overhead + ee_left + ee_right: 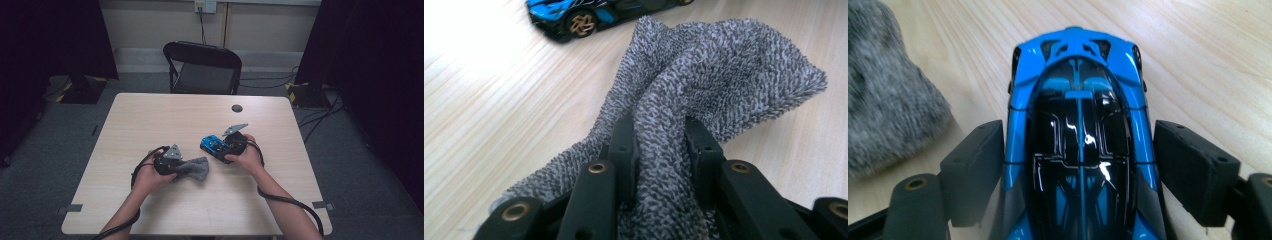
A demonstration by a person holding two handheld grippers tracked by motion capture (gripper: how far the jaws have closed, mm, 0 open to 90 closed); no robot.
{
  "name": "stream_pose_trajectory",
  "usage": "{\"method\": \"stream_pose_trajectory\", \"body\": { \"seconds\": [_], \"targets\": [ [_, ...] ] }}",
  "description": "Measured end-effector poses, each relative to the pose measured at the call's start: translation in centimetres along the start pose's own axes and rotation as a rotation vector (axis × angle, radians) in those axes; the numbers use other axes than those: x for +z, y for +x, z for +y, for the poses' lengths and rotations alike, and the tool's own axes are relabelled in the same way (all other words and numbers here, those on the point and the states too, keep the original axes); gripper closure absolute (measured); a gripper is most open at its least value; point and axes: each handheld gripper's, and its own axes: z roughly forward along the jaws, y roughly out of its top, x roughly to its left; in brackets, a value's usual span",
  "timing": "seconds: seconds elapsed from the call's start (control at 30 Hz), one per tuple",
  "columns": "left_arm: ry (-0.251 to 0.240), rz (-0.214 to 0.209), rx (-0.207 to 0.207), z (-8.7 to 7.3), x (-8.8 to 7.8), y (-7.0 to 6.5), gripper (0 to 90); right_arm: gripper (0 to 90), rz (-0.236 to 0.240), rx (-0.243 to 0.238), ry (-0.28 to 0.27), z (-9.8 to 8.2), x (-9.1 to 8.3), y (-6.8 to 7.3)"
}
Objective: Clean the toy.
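A grey terry cloth [724,65] lies bunched on the wooden table [165,115], left of centre. My left gripper [661,140] is shut on a fold of it, the two pads pinching the fabric between them. In the high view the cloth [197,169] spreads to the right of that gripper [172,162]. A blue and black toy car [1078,125] stands on the table just right of the cloth. My right gripper [1078,145] straddles it from behind, jaws open, one pad along each side of the body with a thin gap on the right. From above, the car [212,144] sits in front of this gripper [227,145].
A small dark round disc [237,108] lies on the table toward the far edge. A black folding chair [202,67] stands behind the table. Bare tabletop stretches across the far half and along the near edge.
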Motion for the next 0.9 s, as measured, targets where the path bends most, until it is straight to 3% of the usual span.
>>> {"method": "stream_pose_trajectory", "body": {
  "seconds": [0.1, 0.23, 0.33, 0.47, 0.57, 0.7, 0.9],
  "targets": [
    [-0.004, 0.001, 0.002, -0.19, -0.23, 0.1, 67.9, 23.2, -0.002, -0.005, 0.007, -0.26, 0.12, 0.05],
    [-0.048, -0.012, 0.025, 0.01, -0.41, 0.01, 53.3, 25.2, -0.002, -0.001, -0.002, -0.56, 0.08, 0.06],
    [-0.058, -0.004, 0.047, 0.28, -0.52, 0.03, 50.7, 25.1, -0.008, -0.003, -0.003, -0.6, 0.09, 0.15],
    [-0.031, -0.017, 0.081, 0.41, -0.01, -0.02, 50.2, 25.6, -0.016, -0.019, 0.018, -0.42, 0.16, 0.29],
    [-0.014, -0.034, 0.081, 0.18, 0.32, 0.15, 48.6, 25.4, -0.018, -0.017, 0.014, -0.45, 0.19, 0.32],
    [-0.005, -0.021, 0.098, -0.09, 0.38, -0.04, 49.4, 25.4, -0.023, -0.01, -0.004, -0.66, 0.2, 0.39],
    [0.002, -0.011, 0.101, -0.05, 0.44, -0.2, 50.6, 23.8, -0.054, 0.013, 0.016, -0.27, 0.38, 0.71]
  ]
}}
